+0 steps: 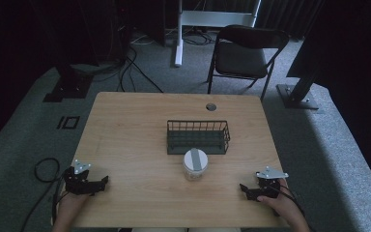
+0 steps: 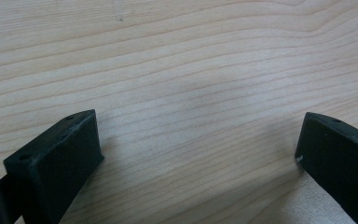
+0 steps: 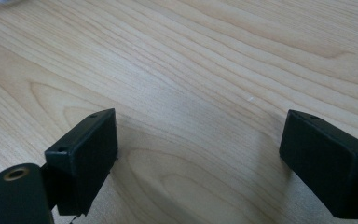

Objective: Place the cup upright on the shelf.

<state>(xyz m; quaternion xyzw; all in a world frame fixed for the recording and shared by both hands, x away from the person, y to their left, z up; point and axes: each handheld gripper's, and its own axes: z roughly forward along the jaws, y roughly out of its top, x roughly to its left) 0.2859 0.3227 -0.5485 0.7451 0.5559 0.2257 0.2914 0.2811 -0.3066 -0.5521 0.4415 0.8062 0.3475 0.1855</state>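
Observation:
A clear jar [image 1: 195, 165] with a white lid stands near the middle of the wooden table [image 1: 135, 125], just in front of a dark wire basket [image 1: 198, 137]. My left gripper [image 1: 102, 181] rests low at the table's front left, open, jaws pointing right toward the middle. In the left gripper view its gripper [image 2: 198, 142] spans bare wood with nothing between the jaws. My right gripper [image 1: 244, 189] lies at the front right, open, jaws pointing left. The right gripper view has its gripper [image 3: 198, 137] wide apart over bare wood.
A round cable hole [image 1: 210, 107] sits near the table's far edge. Behind the table stand a black folding chair [image 1: 244, 53] and a white frame leg [image 1: 178, 36]. Cables [image 1: 46, 169] lie on the grey carpet at the left.

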